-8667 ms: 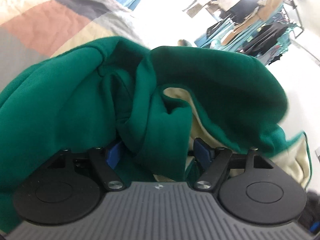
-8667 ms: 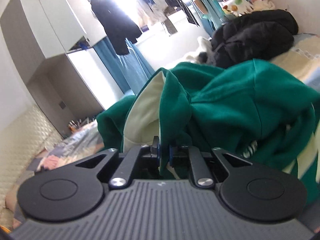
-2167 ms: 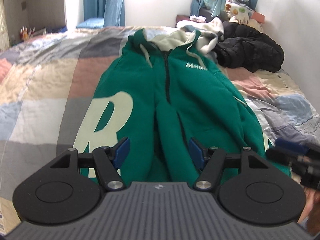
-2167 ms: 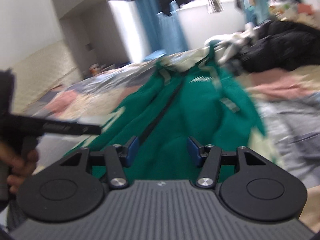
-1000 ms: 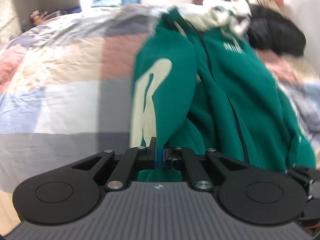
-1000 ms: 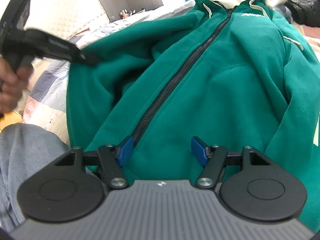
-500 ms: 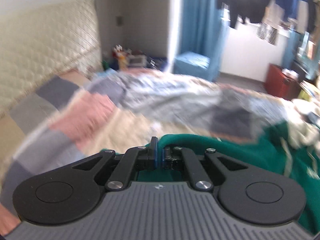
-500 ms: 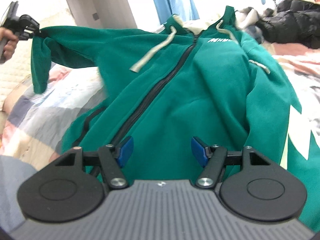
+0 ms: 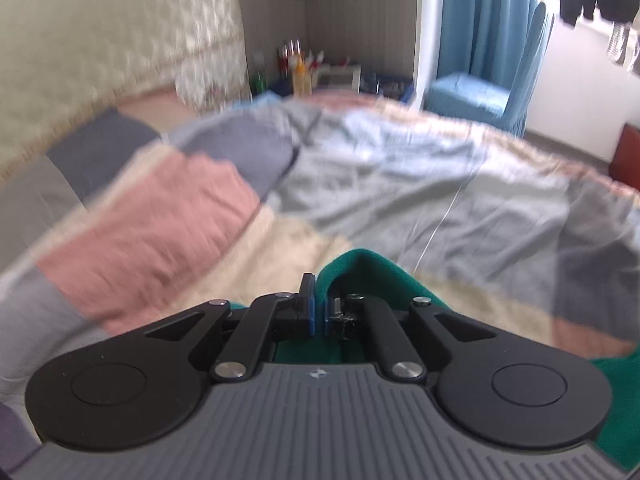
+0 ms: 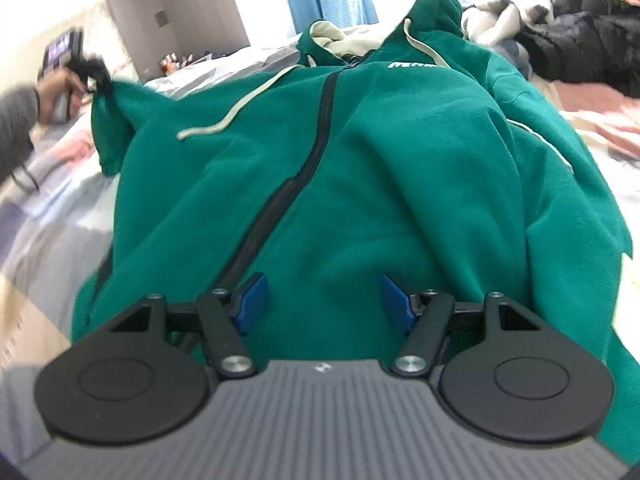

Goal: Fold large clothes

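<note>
While clamped (left tongs (image 9: 319, 305)): green hoodie (image 10: 360, 160).

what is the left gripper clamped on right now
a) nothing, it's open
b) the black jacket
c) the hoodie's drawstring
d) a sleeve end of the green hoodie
d: the left gripper is shut on green fabric, and the right wrist view shows it holding a sleeve end of the green hoodie out to the side.

A wide bed (image 9: 400, 184) covered with a rumpled patchwork quilt of pink, grey, cream and pale blue squares carries a green fleece zip-up hoodie (image 10: 360, 184) spread front-up. Beyond it, a black padded jacket (image 10: 580, 40) lies heaped on the quilt.
</note>
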A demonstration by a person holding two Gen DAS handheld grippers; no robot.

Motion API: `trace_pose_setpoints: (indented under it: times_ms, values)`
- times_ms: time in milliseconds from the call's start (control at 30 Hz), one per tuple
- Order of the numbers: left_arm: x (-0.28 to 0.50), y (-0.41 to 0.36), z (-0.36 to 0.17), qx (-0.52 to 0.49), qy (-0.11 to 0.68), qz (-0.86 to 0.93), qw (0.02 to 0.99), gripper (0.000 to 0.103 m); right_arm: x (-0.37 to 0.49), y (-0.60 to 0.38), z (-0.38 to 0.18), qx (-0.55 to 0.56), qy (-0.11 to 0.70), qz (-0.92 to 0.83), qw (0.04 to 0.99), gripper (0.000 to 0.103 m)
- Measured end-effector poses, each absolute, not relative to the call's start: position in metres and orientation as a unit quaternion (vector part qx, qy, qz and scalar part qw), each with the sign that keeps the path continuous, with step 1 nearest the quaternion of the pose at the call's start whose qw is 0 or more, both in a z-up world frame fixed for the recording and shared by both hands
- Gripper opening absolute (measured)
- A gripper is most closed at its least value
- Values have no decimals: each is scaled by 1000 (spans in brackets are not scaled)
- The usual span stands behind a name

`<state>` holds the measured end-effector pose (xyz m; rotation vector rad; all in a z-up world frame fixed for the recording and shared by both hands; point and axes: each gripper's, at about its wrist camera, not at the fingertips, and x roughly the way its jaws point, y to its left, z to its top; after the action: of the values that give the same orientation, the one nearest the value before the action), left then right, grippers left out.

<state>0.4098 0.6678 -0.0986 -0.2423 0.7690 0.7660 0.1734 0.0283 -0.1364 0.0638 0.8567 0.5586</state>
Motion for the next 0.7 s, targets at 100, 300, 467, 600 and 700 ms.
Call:
trace_pose_setpoints:
  times_ms: [100,300,467,600,700]
  values:
    - [412,679,-127,-119,382,355,845,5,181,36,-138,16,405,270,874,65]
    - [403,683,-133,-119,384,327,855,18,185,43,-145,2,413,272,869,65]
    - [371,675,-105,-146,369,333,855,44,180,43,-137,5,408,272,871,65]
    - [335,656,-77,-148,367,329,858,49,172,37,-130,10,397,271,877,65]
    - [302,633,-62,-159,371,314,859,49,167,32,-124,12,388,275,880,65]
